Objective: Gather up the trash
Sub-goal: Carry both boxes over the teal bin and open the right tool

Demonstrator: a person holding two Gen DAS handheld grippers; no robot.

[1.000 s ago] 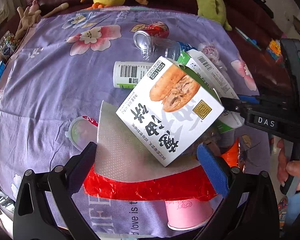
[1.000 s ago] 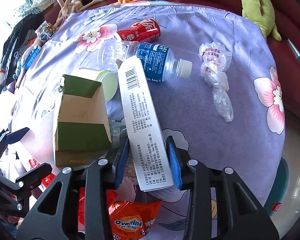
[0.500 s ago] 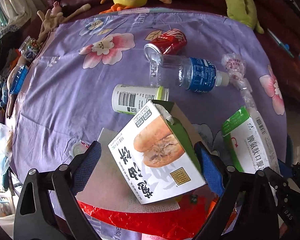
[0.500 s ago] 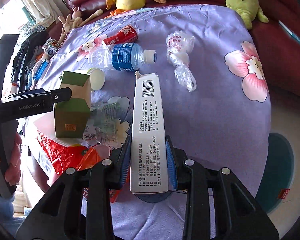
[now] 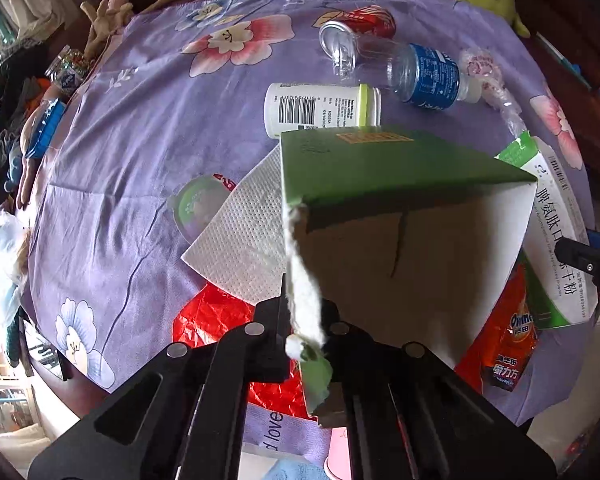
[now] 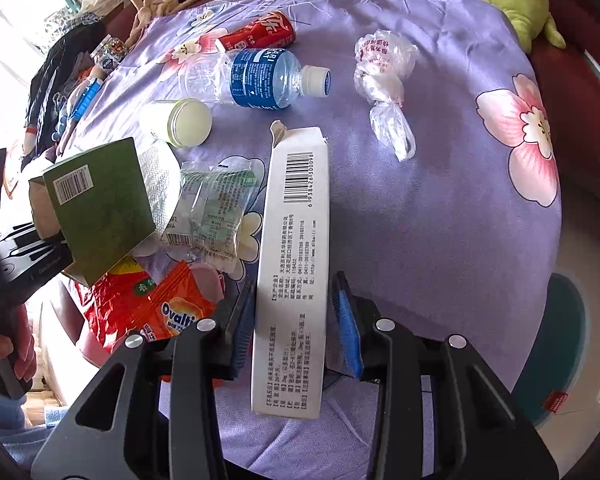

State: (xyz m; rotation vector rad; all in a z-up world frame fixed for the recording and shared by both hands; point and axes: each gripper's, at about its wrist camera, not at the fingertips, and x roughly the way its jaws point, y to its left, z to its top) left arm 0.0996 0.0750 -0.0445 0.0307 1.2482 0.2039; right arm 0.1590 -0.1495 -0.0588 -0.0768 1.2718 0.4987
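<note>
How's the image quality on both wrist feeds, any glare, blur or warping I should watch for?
Left wrist: sharp, strong fisheye bending at the edges; the green box fills the middle, its underside in shadow. Right wrist: also sharp and warped; the window at upper left is blown out white, yet the barcode on the white carton stays readable.

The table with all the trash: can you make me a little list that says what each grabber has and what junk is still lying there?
surface: purple flowered cloth
left gripper: shut on a torn flap of the green box
right gripper: shut on the long white carton
lying on cloth: water bottle, red can, white jar, crumpled plastic bag, clear wrapper, orange packet, paper napkin
</note>
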